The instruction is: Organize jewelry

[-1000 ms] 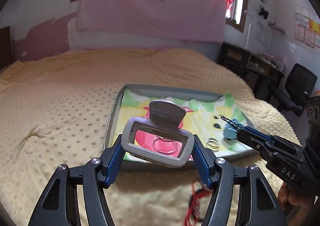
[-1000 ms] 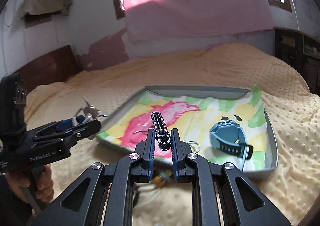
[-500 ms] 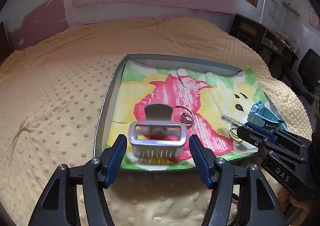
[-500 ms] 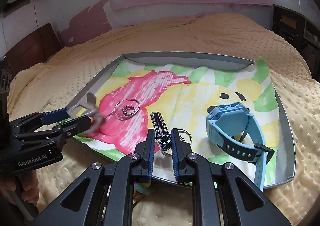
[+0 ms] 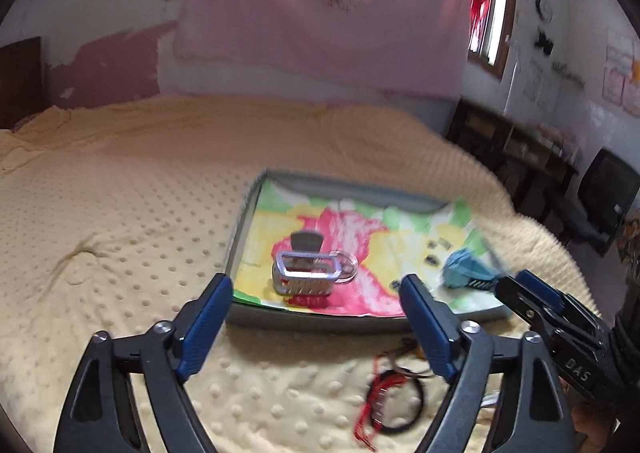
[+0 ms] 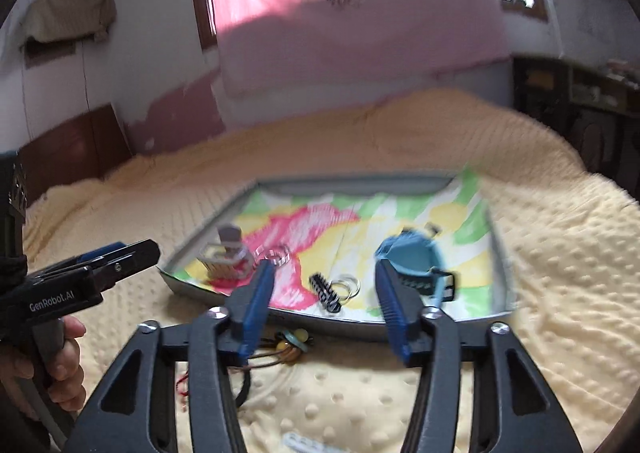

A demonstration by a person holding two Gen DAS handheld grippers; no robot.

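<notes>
A wide bed under a cream dotted blanket (image 5: 120,221) fills the room, and the grey tray (image 5: 239,241) sits on it, lined with a bright cartoon-print cloth (image 6: 360,229). Behind the tray a pink curtain (image 5: 320,25) glows over the window, and off to the tray's right stand a dark desk (image 5: 516,157) and a black office chair (image 5: 608,189).

Inside the tray, at its near left corner, lies the silver claw hair clip (image 5: 306,273), a clear ring (image 5: 346,267) just beside it. Near the tray's front edge rests the black beaded keychain (image 6: 326,291) with its metal key rings (image 6: 346,287), and toward the tray's right side the blue smartwatch (image 6: 412,261). On the blanket just in front of the tray lie a red-and-black cord bracelet (image 5: 390,401) and a small tangle of brown and yellow pieces (image 6: 286,345).

The left gripper (image 5: 316,317) hangs in front of the tray, tilted down at it, its blue-padded fingers (image 5: 208,321) spreading wide, nothing between them, the hair clip lying free beyond. The right gripper (image 6: 324,301) hovers likewise over the tray's front edge, fingers (image 6: 256,297) opening, apart from the keychain lying on the cloth between them. A hand (image 6: 60,365) grips the left tool's handle.
</notes>
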